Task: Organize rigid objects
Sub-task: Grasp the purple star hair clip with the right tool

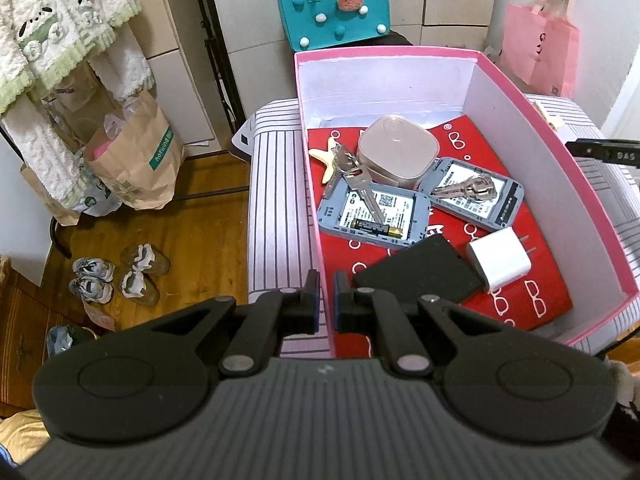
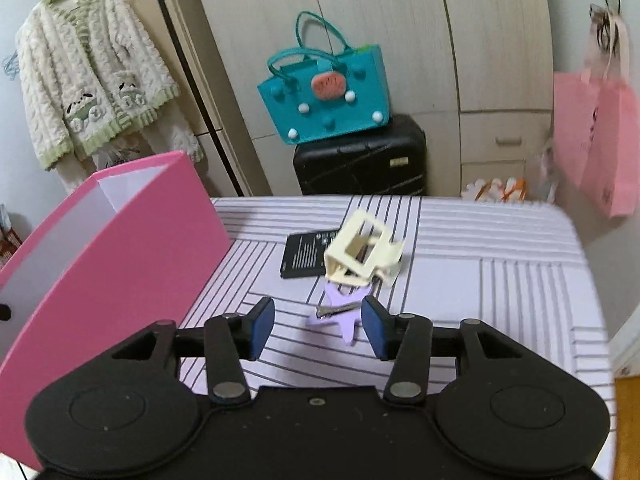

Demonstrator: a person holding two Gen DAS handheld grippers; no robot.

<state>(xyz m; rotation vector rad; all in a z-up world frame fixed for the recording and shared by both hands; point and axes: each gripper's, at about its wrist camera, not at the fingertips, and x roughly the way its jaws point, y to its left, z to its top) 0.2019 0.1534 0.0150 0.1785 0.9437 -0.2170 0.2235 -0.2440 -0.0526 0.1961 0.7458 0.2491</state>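
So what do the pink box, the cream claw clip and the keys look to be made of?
Pink box: looks like matte cardboard, thin flat walls, white inside. Cream claw clip: probably glossy moulded plastic, though it is blurred. Keys: silvery metal, reflective.

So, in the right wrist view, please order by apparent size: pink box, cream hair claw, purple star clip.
1. pink box, though it is nearest the camera
2. cream hair claw
3. purple star clip

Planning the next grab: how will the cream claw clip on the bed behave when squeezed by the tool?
The claw clip looks like hollow hard plastic, so probably light and stiff. Its open frame and angled teeth may twist or slip between flat pads. It lies tilted, so a push would likely tip it.
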